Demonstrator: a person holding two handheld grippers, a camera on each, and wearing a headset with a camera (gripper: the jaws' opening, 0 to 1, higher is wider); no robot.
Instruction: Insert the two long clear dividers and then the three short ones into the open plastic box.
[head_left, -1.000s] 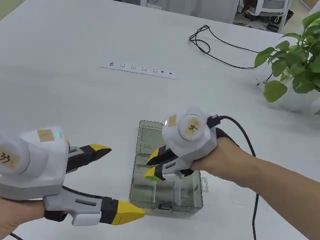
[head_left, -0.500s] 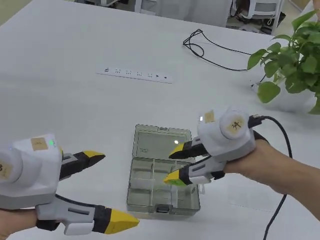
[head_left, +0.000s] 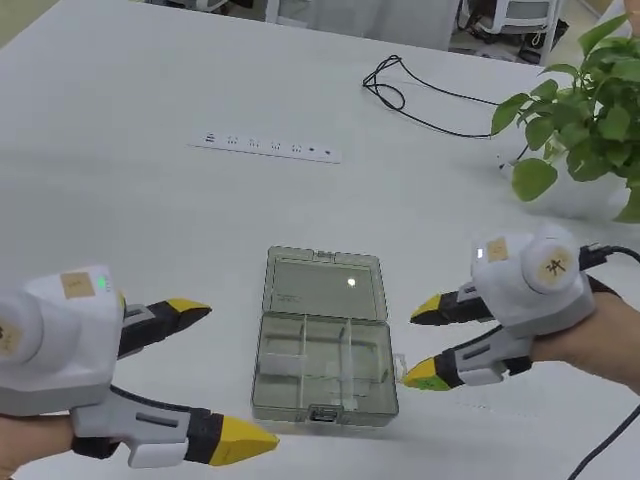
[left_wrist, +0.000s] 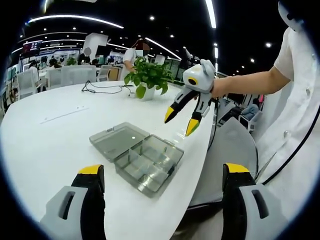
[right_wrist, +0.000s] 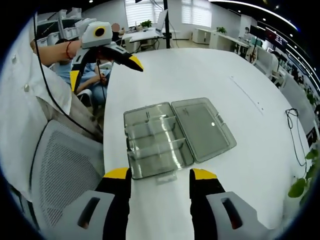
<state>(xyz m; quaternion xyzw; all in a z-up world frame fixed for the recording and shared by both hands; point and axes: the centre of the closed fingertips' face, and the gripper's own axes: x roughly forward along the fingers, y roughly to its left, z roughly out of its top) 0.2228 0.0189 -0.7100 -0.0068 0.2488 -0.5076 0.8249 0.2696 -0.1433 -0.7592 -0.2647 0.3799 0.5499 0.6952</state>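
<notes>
Both are empty, jaws apart: the right hand-held gripper (head_left: 412, 350) has backed off the plastic box (head_left: 325, 290), the left hand-held gripper (head_left: 238, 375) hovers. A short divider (right_wrist: 165, 178) lies beside the box, uninserted.

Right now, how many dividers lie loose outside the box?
1: a clear divider on the table, beside the box. Other clear ones could be hard to see.

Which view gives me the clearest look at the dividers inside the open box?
Right gripper view: it looks down into the box, so the dividers stand out. The head view shows it slanted and glary; the left gripper view shows it small and low-angle.
</notes>
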